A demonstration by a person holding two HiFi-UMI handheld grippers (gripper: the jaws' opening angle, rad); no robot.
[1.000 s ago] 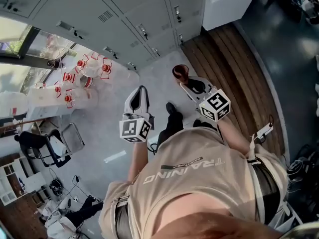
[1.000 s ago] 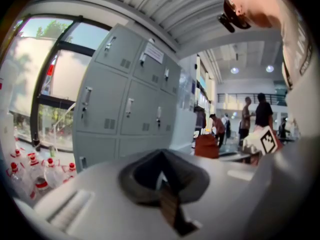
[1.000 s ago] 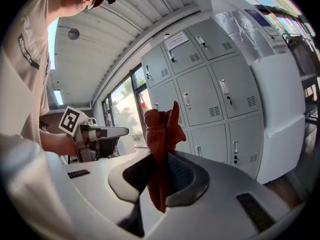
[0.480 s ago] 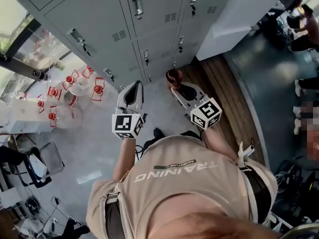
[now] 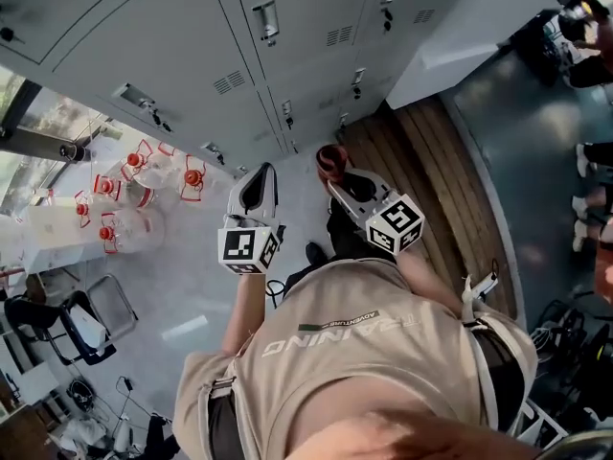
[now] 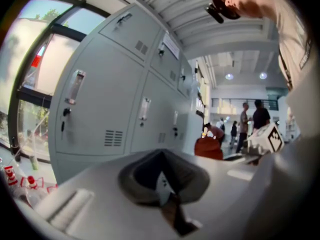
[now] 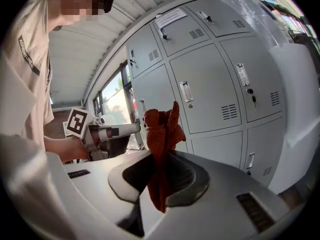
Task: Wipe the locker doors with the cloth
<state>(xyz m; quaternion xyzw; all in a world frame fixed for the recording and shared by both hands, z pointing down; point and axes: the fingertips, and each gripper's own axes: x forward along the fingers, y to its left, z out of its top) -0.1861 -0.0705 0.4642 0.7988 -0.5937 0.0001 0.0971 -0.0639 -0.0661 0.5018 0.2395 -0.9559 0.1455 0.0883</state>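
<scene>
The right gripper (image 7: 159, 181) is shut tight on the red cloth (image 7: 162, 129), held up near the grey locker doors (image 7: 210, 99), and the left gripper (image 6: 164, 184) beside it is closed on nothing.

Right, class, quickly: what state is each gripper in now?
Left gripper: closed, empty.
Right gripper: closed on the cloth.

Grey floor (image 5: 182, 290), wooden strip (image 5: 442, 192), bright window (image 6: 30, 39)
</scene>
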